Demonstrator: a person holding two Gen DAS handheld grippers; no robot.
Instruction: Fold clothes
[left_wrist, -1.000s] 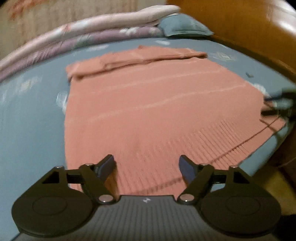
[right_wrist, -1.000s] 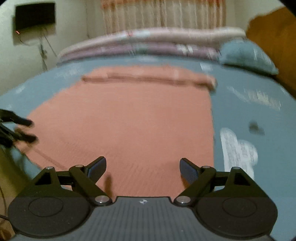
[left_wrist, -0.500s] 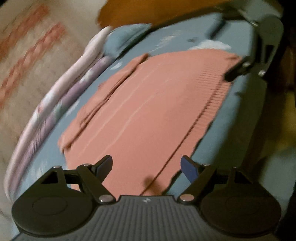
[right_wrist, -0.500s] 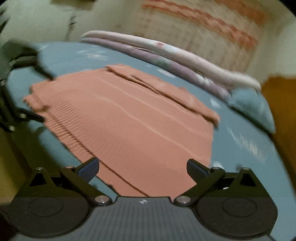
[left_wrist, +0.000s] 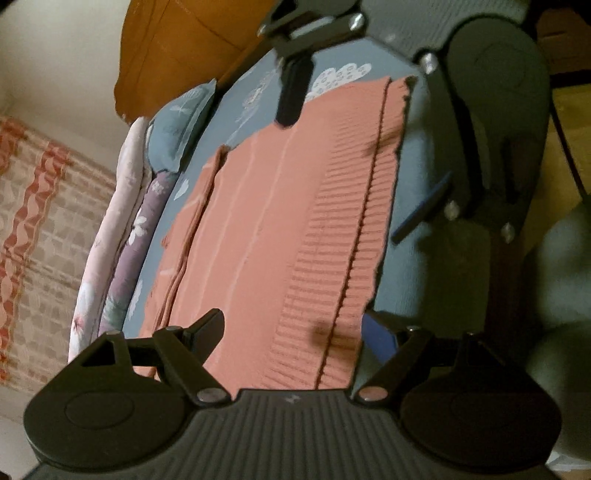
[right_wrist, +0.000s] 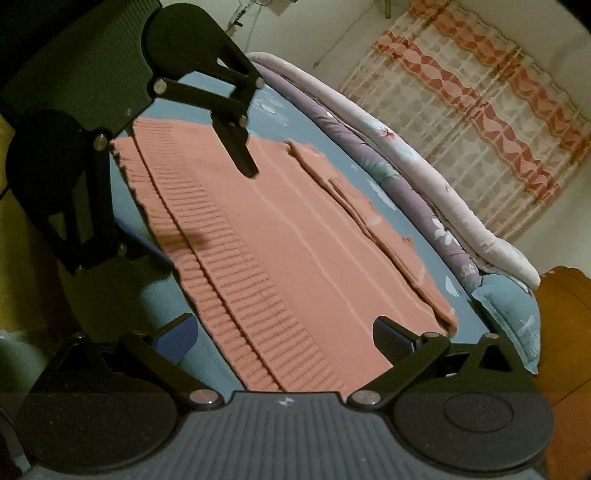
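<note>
Both black two-finger grippers face each other across the ribbed hem of a salmon-pink knitted sweater (left_wrist: 266, 236), which lies spread flat on a bed with a blue-grey patterned sheet (right_wrist: 417, 229). The left gripper (left_wrist: 291, 332) has its jaws wide apart, one finger over the knit, the other past the hem edge. The right gripper (right_wrist: 284, 332) is likewise spread open, straddling the hem at the opposite corner. Neither holds the cloth. Farther back, the sweater's sleeves lie folded across its top. Beyond them a rolled floral quilt in pink and purple (right_wrist: 399, 166) runs along the bed, with a blue-grey pillow (left_wrist: 177, 125) beside an orange-brown wooden headboard (left_wrist: 177, 55).
</note>
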